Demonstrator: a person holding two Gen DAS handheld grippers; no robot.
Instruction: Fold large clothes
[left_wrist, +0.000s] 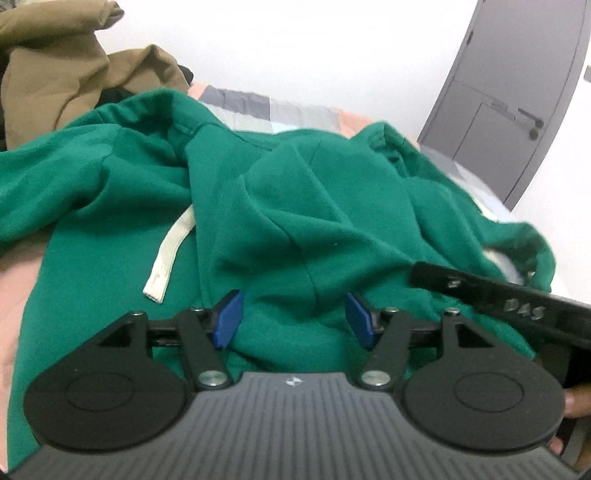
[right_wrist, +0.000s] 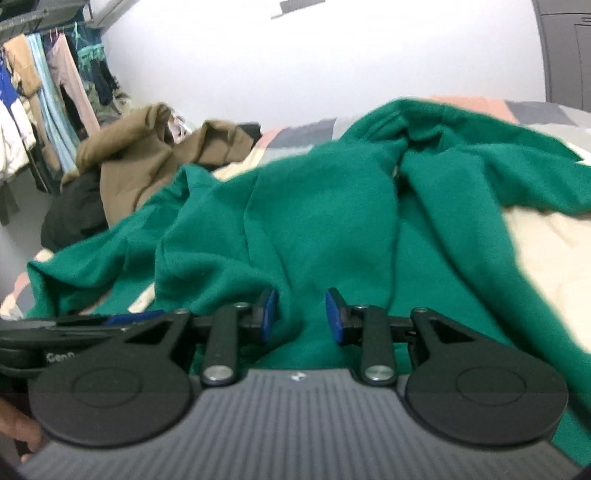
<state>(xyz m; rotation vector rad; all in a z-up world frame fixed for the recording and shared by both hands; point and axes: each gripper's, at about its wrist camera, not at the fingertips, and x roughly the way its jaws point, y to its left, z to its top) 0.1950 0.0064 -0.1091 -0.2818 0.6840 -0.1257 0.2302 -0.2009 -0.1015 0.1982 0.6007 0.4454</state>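
Observation:
A large green hoodie (left_wrist: 314, 206) lies crumpled on the bed, its white drawstring (left_wrist: 166, 258) trailing at the left. My left gripper (left_wrist: 294, 319) hovers low over it, blue pads wide apart, with a raised fold of green cloth in the gap and no pad pressing on it. In the right wrist view the same hoodie (right_wrist: 314, 221) spreads across the bed. My right gripper (right_wrist: 301, 314) holds its pads a narrower gap apart over the green cloth, apparently without pinching it. The two grippers are close together: the right one's black body (left_wrist: 498, 302) crosses the left view.
A brown garment (left_wrist: 55, 74) is heaped at the bed's far left, over a dark one (right_wrist: 74, 218). The patchwork bedcover (left_wrist: 258, 107) shows behind the hoodie. A grey door (left_wrist: 517, 92) stands at the right, a clothes rack (right_wrist: 44, 92) at the far left.

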